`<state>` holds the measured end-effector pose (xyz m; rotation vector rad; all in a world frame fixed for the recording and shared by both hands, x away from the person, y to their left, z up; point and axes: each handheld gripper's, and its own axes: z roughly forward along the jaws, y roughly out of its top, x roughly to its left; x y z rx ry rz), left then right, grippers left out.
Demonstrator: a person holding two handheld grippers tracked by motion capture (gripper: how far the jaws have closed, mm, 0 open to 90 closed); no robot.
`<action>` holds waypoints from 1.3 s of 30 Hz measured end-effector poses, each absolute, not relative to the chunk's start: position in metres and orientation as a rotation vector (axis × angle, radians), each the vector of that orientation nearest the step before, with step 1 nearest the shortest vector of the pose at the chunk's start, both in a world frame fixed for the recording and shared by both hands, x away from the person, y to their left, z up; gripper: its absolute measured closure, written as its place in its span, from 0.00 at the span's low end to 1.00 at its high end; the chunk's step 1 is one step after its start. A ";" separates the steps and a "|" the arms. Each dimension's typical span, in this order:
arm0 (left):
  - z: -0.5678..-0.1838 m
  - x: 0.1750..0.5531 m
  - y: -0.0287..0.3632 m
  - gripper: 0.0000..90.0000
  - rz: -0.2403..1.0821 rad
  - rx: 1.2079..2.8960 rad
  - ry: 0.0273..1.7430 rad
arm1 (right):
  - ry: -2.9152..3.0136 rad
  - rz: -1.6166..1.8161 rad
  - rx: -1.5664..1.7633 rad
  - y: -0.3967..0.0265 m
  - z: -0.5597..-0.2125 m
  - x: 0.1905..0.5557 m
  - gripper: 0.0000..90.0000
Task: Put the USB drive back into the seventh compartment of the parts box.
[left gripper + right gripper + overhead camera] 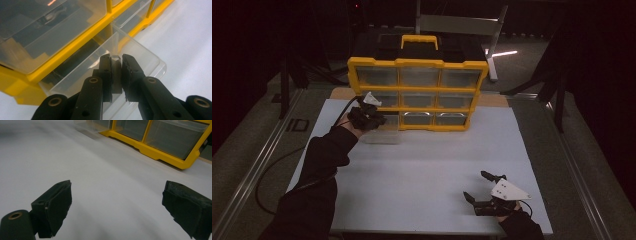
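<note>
A yellow organizer (418,63) with clear drawers stands upright at the far side of the white table (427,165). Its bottom-left clear drawer (382,135) is pulled out onto the table. My left gripper (379,120) is shut on this drawer. In the left gripper view the gripper (116,58) pinches a thin clear wall of the drawer (140,52), beside the yellow frame (75,45). My right gripper (474,184) lies near the table's front right, open with nothing in it. The right gripper view has its jaws (117,187) wide apart over bare table, with the organizer (160,152) beyond.
A black top with a yellow handle (419,40) sits above the organizer. A metal stand (492,55) rises behind it. A cable (272,170) trails off the table's left side. Dark rails run along both sides of the table.
</note>
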<state>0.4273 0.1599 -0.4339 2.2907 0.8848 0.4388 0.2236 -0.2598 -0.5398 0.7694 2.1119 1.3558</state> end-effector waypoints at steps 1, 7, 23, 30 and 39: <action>-0.435 0.428 0.159 0.88 0.438 2.294 0.884 | 2.110 1.356 0.764 -0.260 -0.540 0.224 0.10; -0.435 0.430 0.159 0.84 0.421 2.288 0.898 | 2.110 1.355 0.761 -0.260 -0.539 0.223 0.10; -0.422 0.425 0.170 0.41 0.438 2.205 0.958 | 2.110 1.356 0.765 -0.260 -0.539 0.223 0.10; -0.420 0.423 0.173 0.30 0.430 2.203 0.979 | 2.110 1.354 0.767 -0.260 -0.540 0.223 0.10; -0.420 0.421 0.178 0.01 0.375 2.198 0.982 | 2.110 1.356 0.773 -0.260 -0.540 0.224 0.10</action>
